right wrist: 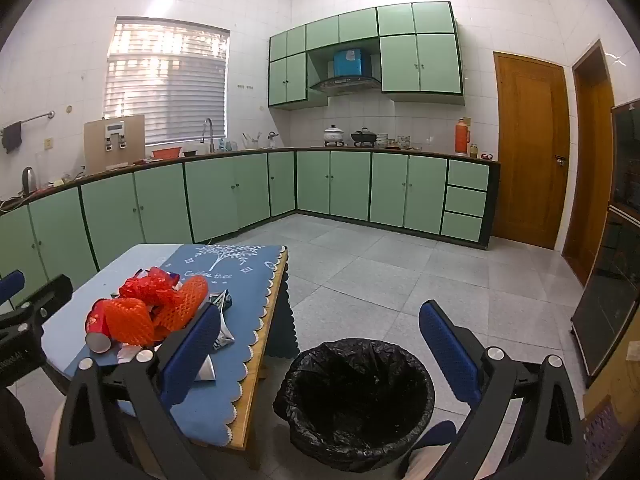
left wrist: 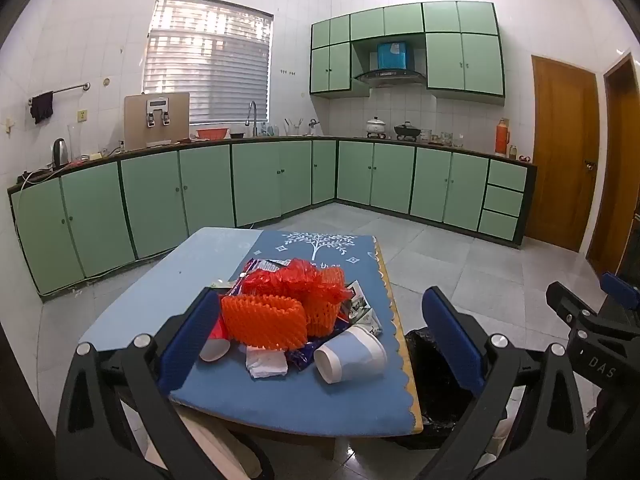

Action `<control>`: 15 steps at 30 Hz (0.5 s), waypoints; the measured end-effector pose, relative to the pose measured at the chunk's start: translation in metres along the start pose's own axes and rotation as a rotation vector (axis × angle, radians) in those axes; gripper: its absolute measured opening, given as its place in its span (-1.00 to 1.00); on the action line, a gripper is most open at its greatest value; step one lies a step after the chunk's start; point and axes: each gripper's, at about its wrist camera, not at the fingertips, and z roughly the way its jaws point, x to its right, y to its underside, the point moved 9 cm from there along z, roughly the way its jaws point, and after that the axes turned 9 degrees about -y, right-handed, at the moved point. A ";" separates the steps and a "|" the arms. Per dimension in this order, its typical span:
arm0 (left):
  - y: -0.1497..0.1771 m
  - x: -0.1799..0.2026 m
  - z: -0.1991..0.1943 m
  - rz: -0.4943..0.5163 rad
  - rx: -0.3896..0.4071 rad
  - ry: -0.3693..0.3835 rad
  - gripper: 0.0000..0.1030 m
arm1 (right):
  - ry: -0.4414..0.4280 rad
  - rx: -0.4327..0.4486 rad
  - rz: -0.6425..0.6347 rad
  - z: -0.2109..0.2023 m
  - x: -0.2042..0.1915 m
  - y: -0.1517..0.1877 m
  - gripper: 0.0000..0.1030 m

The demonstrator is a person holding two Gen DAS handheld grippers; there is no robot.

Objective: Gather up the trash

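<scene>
A: What's hard to see?

B: In the left wrist view, the trash bin (left wrist: 430, 364) sits low right, mostly behind the table (left wrist: 132, 292) edge and a finger; wrappers under the orange foam nets (left wrist: 264, 320) are buried.

A: And the grippers?

B: Left gripper (left wrist: 320, 332) spread wide, empty, tilted down toward the pile and paper cup (left wrist: 352, 354). Right gripper (right wrist: 320, 344) equally spread, empty, framing the bin (right wrist: 356, 396) at lower centre.

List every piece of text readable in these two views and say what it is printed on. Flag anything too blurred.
"Coffee tree": white script under the tree print on the blue table mat.
"DAS": white letters on the right gripper's black body, cut off at the frame edge.
Too blurred or small to read: print on the crumpled wrappers, the red cup, the range hood's blue sticker.
</scene>
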 end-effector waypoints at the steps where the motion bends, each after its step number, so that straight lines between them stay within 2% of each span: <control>1: 0.000 0.000 0.000 -0.001 0.000 -0.003 0.90 | 0.000 -0.001 0.001 0.000 0.000 0.000 0.88; 15: -0.001 -0.002 0.001 0.006 0.001 -0.006 0.90 | 0.002 0.001 -0.003 0.000 0.000 0.000 0.88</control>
